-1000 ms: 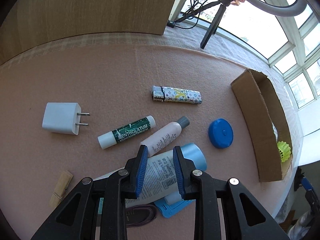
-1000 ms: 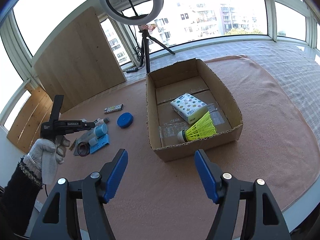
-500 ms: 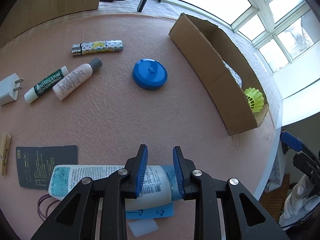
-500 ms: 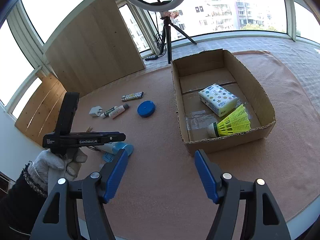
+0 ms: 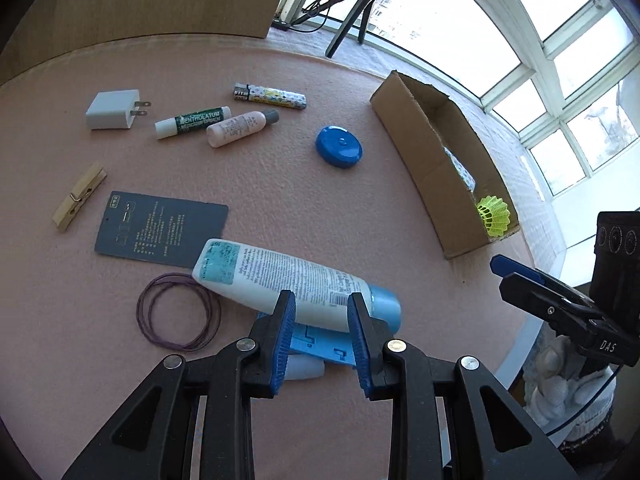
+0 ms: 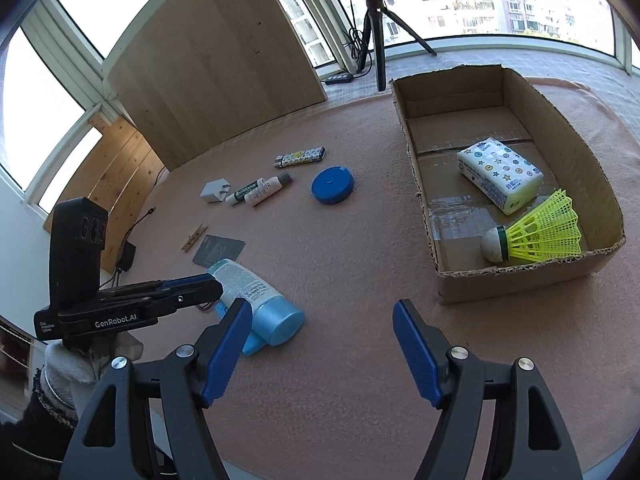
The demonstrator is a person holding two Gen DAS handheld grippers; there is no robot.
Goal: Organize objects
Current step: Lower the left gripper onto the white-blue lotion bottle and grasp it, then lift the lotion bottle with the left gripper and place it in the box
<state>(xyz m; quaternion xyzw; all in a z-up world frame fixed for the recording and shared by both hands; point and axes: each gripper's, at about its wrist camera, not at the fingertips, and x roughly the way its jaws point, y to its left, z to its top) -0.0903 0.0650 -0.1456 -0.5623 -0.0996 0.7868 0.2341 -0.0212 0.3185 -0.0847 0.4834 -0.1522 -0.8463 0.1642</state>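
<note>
Over on the left of the pink-covered table [image 5: 280, 200] a wooden clothespin [image 5: 79, 196] lies by itself, with a white plug charger [image 5: 112, 110] further back. Next to the clothespin is a dark printed card [image 5: 160, 229], and in front of the card is a loop of thin purple bands [image 5: 178, 311]. Behind those, a green lip balm [image 5: 193, 121] and a small pink bottle [image 5: 240, 128] lie side by side, almost touching, and a patterned lighter [image 5: 272, 96] sits just beyond them. In the middle, a white tube with a blue cap [image 5: 292, 280] lies on its side, resting on a pale blue card [image 5: 316, 342]. The left tongs [image 5: 320, 296] hang right over the tube, their blue pads only a narrow gap apart. I cannot see them clamping it, and I cannot tell whether their tips touch it. A gloved hand [image 6: 68, 368] carries them. Further right a round blue disc [image 5: 339, 147] sits alone. Beyond it is the open cardboard box [image 5: 424, 152], which holds a star-printed tissue pack [image 6: 500, 174] and, nearer its front wall, a yellow shuttlecock [image 6: 540, 232]. Nearest me on the right, the right tongs [image 6: 323, 304] hang wide over bare cloth in front of the box, their jaws spreading with nothing between them
</note>
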